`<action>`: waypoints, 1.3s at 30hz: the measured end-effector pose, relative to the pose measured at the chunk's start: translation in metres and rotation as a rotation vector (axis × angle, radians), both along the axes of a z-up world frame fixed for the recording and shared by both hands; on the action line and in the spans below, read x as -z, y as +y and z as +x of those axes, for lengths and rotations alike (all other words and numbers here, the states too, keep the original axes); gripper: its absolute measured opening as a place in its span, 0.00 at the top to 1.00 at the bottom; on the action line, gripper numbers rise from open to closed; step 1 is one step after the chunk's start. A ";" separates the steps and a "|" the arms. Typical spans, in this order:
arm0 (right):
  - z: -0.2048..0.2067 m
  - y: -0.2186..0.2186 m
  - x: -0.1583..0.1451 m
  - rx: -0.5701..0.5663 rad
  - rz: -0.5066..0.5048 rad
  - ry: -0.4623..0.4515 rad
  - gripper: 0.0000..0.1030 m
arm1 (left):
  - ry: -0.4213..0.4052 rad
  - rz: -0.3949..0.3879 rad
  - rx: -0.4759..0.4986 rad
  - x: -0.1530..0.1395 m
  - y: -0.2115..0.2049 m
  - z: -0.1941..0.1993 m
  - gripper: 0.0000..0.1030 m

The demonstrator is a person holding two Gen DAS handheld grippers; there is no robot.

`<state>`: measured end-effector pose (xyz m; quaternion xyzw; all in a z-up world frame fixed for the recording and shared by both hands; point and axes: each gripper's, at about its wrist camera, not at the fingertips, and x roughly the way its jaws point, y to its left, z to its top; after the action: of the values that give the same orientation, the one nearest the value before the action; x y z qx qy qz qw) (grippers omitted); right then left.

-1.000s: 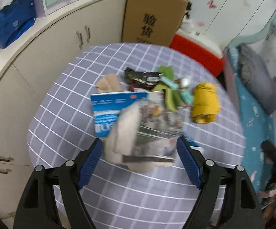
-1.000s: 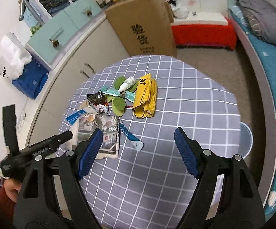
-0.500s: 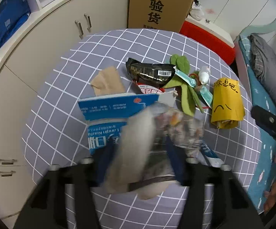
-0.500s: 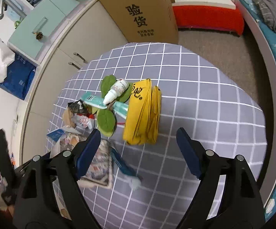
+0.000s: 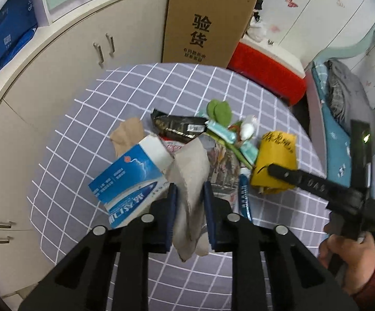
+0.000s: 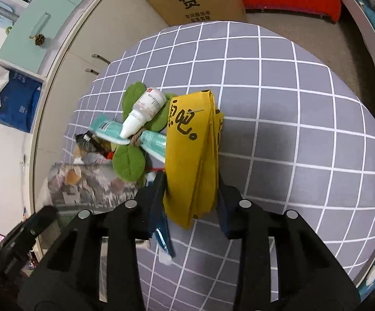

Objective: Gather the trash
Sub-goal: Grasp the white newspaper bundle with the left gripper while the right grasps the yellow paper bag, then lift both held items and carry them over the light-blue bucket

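the left hand-held gripper [image 5: 189, 202] is closing its jaws on a crumpled grey-beige paper [image 5: 190, 181], pads pressed to both sides; the paper's long axis runs along the fingers, its upper end pointing out over the pile, its lower end hanging below the pads. a blue-and-white carton [image 5: 130, 181] leans against it on the left. the right hand-held gripper [image 6: 191, 199] is closing its jaws around a folded yellow bag [image 6: 190, 155] lying on the table [image 6: 304, 129]; the bag's long axis runs away from the camera. just left of the bag lie a white dropper bottle [image 6: 143, 111], teal tubes [image 6: 109, 128], green leaves [image 6: 129, 162] and a printed sheet [image 6: 84, 184]. a blue strip [image 6: 163, 235] sits under the left finger.
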<state>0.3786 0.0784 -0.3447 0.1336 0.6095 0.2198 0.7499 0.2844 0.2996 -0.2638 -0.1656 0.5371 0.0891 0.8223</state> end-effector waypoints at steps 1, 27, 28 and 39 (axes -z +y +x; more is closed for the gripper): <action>-0.003 -0.002 -0.003 0.000 0.008 -0.005 0.67 | -0.007 -0.005 0.003 -0.003 -0.001 -0.001 0.82; -0.155 -0.118 -0.128 0.186 0.127 -0.271 0.67 | -0.260 -0.035 0.343 -0.105 -0.130 -0.077 0.84; -0.158 -0.126 -0.130 0.194 0.127 -0.280 0.67 | -0.263 -0.035 0.352 -0.105 -0.135 -0.077 0.84; -0.155 -0.242 -0.131 0.294 0.140 -0.292 0.67 | -0.271 -0.057 0.414 -0.109 -0.240 -0.038 0.85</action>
<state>0.2235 -0.1638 -0.2140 0.2395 0.4515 0.1669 0.8432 0.2467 0.0593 -0.1550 -0.0857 0.4465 -0.1196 0.8826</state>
